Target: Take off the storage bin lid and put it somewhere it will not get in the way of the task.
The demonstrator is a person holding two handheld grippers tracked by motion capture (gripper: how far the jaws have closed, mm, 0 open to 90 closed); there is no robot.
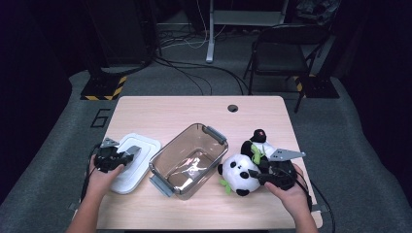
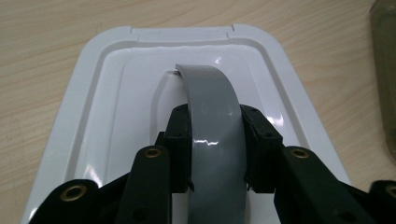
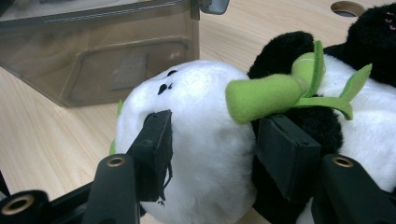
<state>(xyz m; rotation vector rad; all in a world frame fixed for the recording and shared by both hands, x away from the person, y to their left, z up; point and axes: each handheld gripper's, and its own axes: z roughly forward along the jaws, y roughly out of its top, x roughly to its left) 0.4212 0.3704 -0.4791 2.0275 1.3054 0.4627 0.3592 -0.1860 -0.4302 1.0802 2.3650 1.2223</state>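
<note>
- Right gripper (image 3: 210, 158) clamps panda plush (image 3: 201, 140) round the head; lift high over clear bin (image 1: 187, 158) wall
- Left gripper (image 2: 215, 144) pinches lid's grey handle (image 2: 212, 121), seemingly firm; keep white lid (image 2: 93, 116) flat

Left gripper (image 2: 215, 140): jaws closing on the grey handle (image 2: 212, 126) from both sides, pads touching it.
Grey handle: arching up from the middle of the white lid (image 2: 116, 93).
White lid: lying flat on the wooden table (image 2: 46, 37).
Translucent container (image 2: 385, 70): sitting just beside the lid, at the frame's right edge.
</note>
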